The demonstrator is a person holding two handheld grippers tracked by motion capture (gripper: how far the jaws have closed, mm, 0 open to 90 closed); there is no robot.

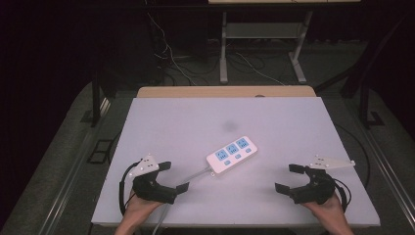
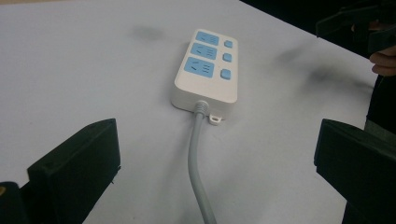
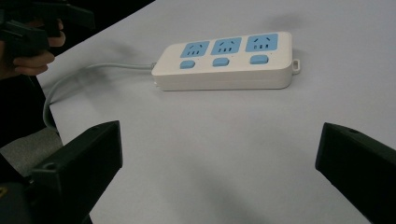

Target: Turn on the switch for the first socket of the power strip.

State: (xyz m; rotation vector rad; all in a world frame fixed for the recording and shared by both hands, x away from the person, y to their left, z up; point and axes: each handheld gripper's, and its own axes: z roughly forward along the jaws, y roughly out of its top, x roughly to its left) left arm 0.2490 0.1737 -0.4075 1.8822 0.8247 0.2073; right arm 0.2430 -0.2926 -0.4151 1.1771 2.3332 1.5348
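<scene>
We see a white power strip [image 1: 232, 154] lying on the desk [image 1: 293, 122] between our left hand-held gripper [image 1: 173, 177] and right hand-held gripper [image 1: 286, 177], both wide and empty.

Dark room, grey floor [image 1: 63, 161], cables [image 1: 171, 58] behind.

- Left gripper [image 1: 172, 176]: black body, blocky black jaws, grey three-cornered plate [image 1: 145, 165] at its 11 o'clock, black cable [image 1: 122, 188].
- Right gripper [image 1: 289, 178]: matching black, grey plate [image 1: 331, 162] at its 1 o'clock.
</scene>
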